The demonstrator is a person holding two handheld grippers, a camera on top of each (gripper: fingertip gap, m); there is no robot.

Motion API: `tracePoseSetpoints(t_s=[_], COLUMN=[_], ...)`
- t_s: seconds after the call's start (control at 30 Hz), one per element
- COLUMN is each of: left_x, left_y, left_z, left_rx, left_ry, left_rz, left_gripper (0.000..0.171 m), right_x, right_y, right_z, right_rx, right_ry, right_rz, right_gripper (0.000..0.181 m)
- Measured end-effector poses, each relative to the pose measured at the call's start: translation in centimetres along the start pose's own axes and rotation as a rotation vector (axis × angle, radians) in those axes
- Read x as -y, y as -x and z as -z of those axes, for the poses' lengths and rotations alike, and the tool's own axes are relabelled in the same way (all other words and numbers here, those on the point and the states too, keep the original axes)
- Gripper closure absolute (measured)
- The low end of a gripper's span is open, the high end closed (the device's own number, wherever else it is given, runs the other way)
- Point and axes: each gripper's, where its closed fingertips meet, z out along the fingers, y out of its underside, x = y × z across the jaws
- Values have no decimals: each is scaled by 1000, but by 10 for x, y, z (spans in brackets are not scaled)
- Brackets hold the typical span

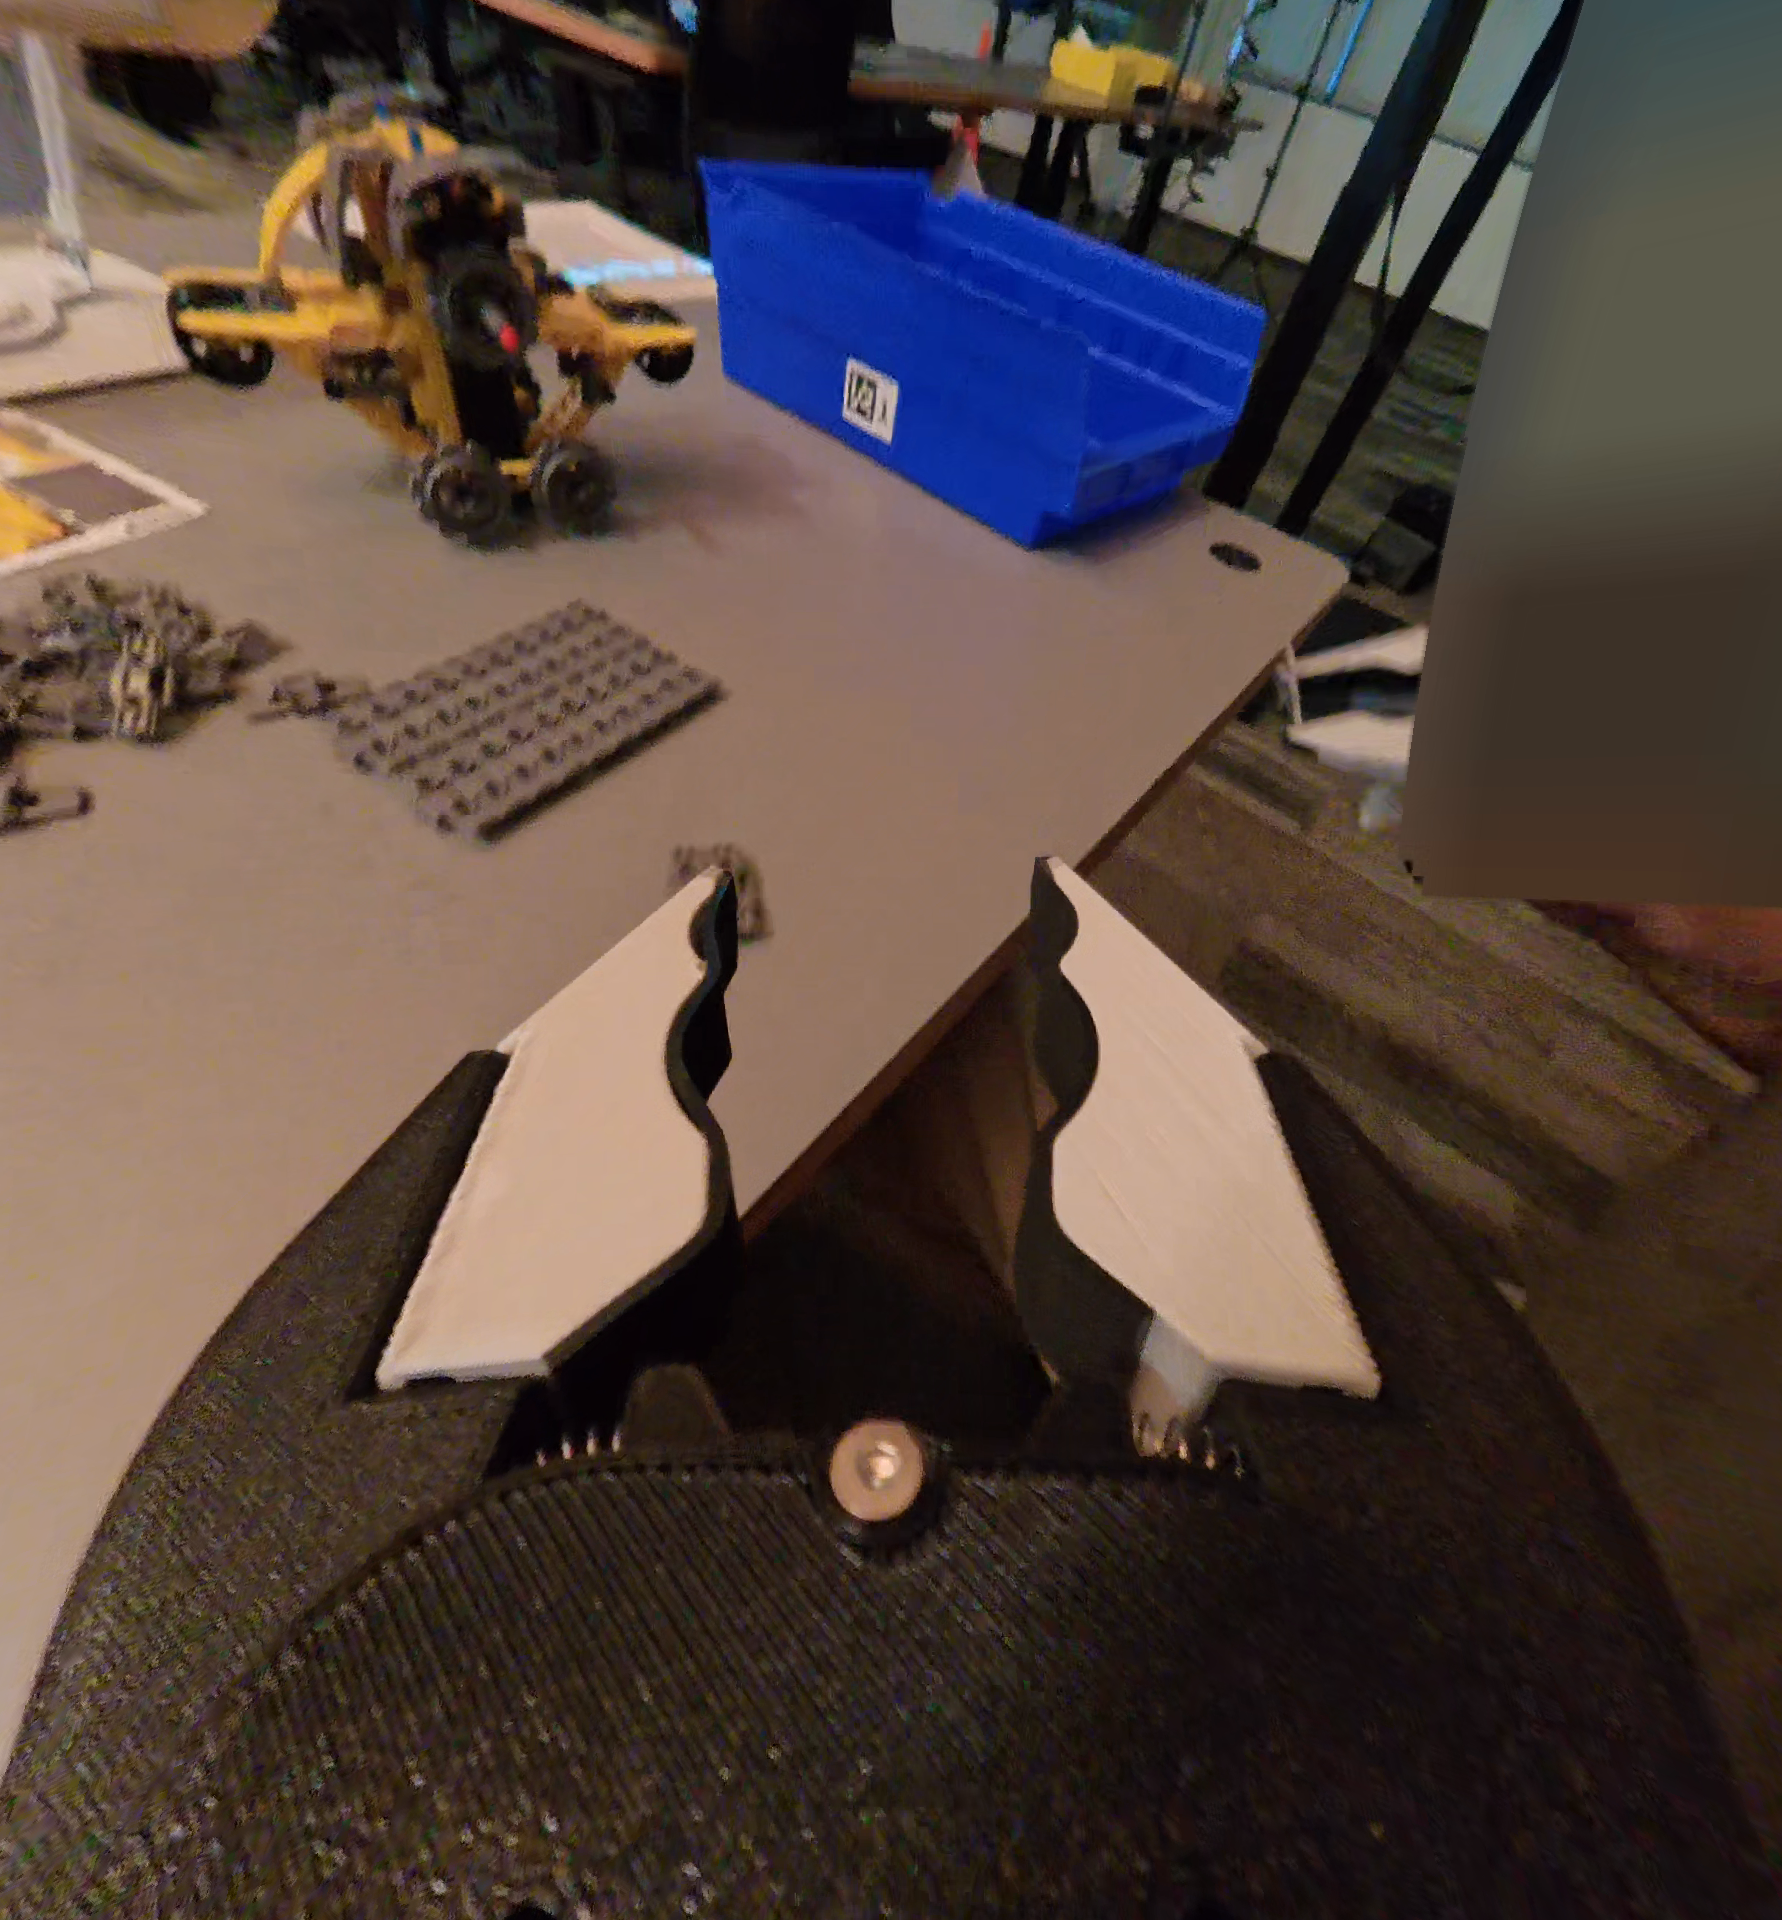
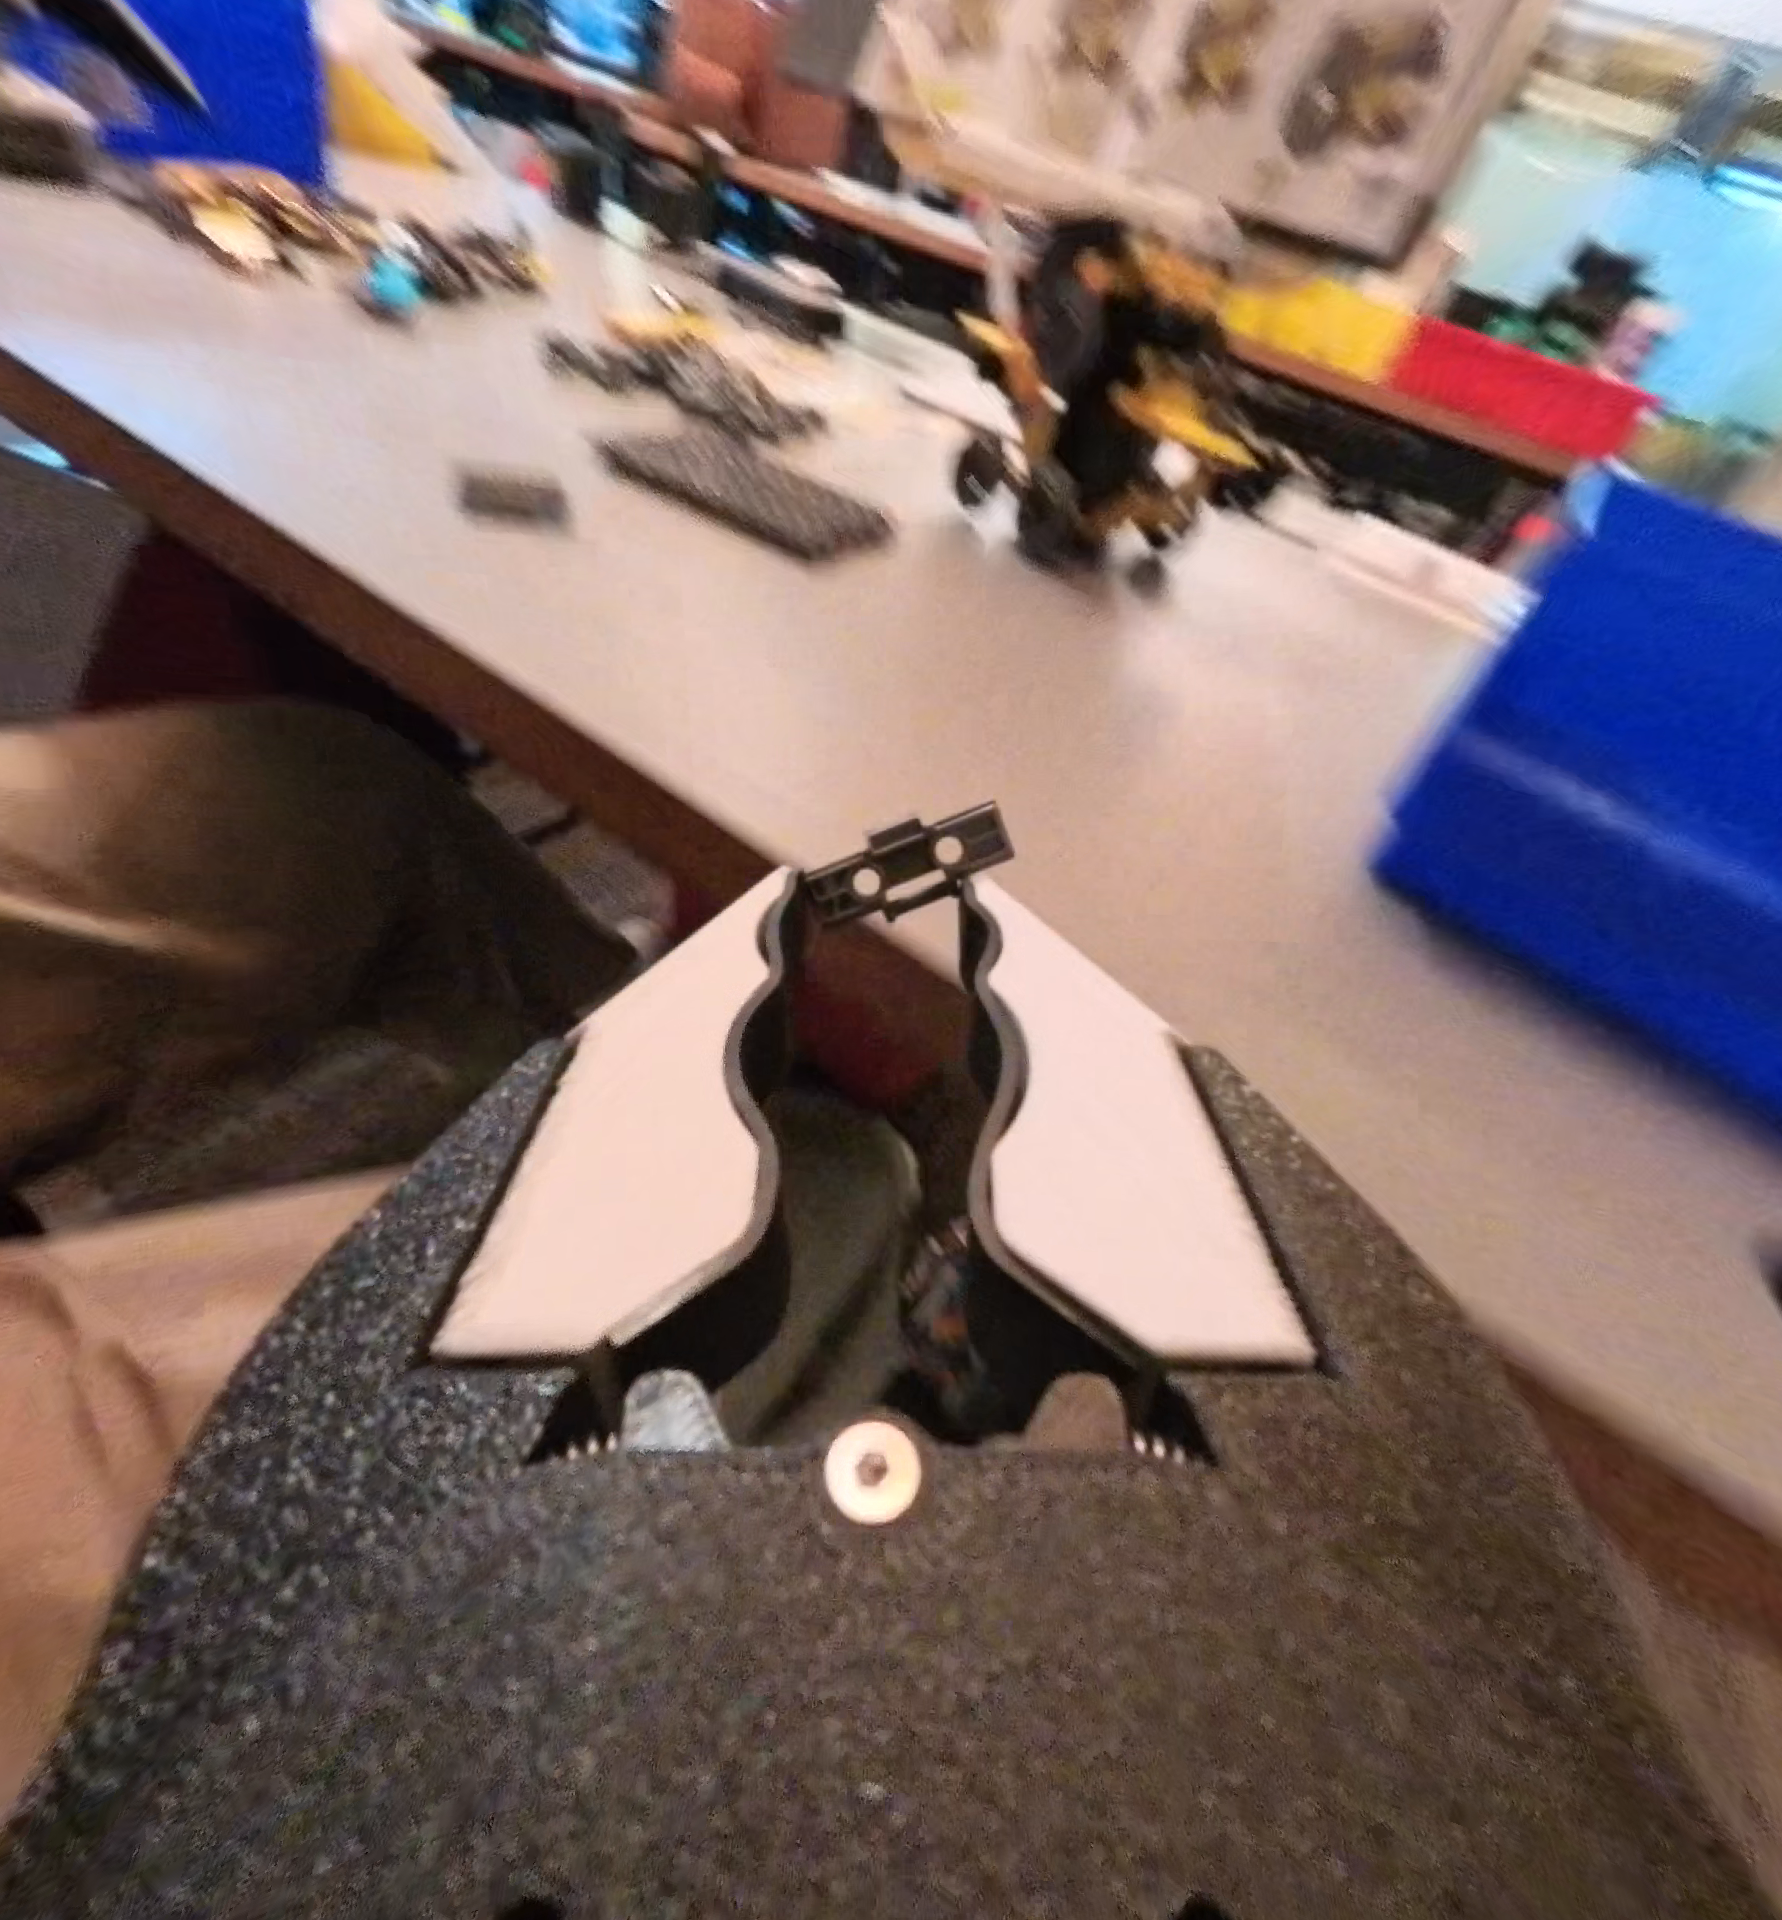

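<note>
My left gripper (image 1: 885, 883) is open and empty, held over the near edge of the grey table (image 1: 866, 644). A small dark piece (image 1: 752, 883) lies just past its left fingertip. A grey studded plate (image 1: 523, 717) lies ahead, and a yellow and black brick vehicle (image 1: 440, 332) stands behind it. My right gripper (image 2: 885, 883) is shut on a small black brick piece with two holes (image 2: 908, 860), held at its fingertips above the table edge. The same plate (image 2: 752, 494) and vehicle (image 2: 1115, 416) show blurred in the right wrist view.
A blue bin (image 1: 970, 343) stands at the far right of the table, also in the right wrist view (image 2: 1645, 748). A heap of dark pieces (image 1: 66, 675) and printed sheets (image 1: 25, 499) lie at the left. A person's trouser leg (image 2: 139, 1039) is below the table edge. The gap from one gripper's tips to the other's is roughly 25 cm. The grey studded plate (image 1: 523, 717) lies some 20 cm from my left tips, 30 cm from my right tips.
</note>
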Motion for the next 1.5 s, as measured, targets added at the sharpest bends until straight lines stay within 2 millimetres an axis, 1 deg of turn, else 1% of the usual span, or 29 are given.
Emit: tracePoseSetpoints(t_s=[0.07,0.1,0.13,0.17,0.23,0.27,0.3,0.37,0.43,0.5,0.57,0.63,0.7,0.77,0.87,0.97,1.13,1.27,1.33,1.4,1.5], left_x=[-12,-17,-20,-20,-19,-17,-17,-19,-25,-30,-36,-41,-48,-56,-58,-57,-64,-60,-57,-53,-50], left_y=[19,29,37,44,57,63,67,73,69,58,52,46,47,52,57,53,28,28,32,37,38], left_z=[13,17,19,20,14,9,3,-14,-32,-47,-59,-69,-78,-83,-85,-83,-71,-65,-65,-69,-77], left_rx=[1,0,-12,-28,-59,-79,-97,-133,-192,-263,-276,-273,-243,-207,-186,-209,-285,-255,-239,-219,-218], left_ry=[13,15,16,12,5,12,26,85,175,255,319,366,401,453,463,450,458,416,399,385,393], left_rz=[5,11,25,41,69,79,85,82,62,31,-5,-49,-113,-178,-246,-244,-208,-174,-161,-177,-246], left_gripper=[117,117,117,117,117,116,116,115,118,122,124,122,120,121,130,130,127,124,120,109,103], right_x=[41,56,67,74,77,75,72,66,62,64,65,61,54,46,38,37,38,35,35,35,35], right_y=[25,38,51,64,83,88,90,86,80,80,83,86,91,95,92,94,109,115,118,120,123], right_z=[-43,-66,-87,-107,-139,-152,-163,-182,-195,-201,-200,-197,-192,-186,-183,-181,-179,-173,-169,-166,-166], right_rx=[138,213,291,365,471,504,521,528,533,559,572,560,550,547,495,470,498,533,564,595,630], right_ry=[-38,-41,-19,23,133,186,231,288,334,358,374,402,433,462,496,510,532,549,550,553,561], right_rz=[0,-4,-10,-13,11,42,75,137,152,102,59,33,-2,-39,-56,-41,8,31,24,27,47], right_gripper=[152,152,152,152,152,152,152,152,152,152,152,152,152,152,152,152,152,152,152,152,152])
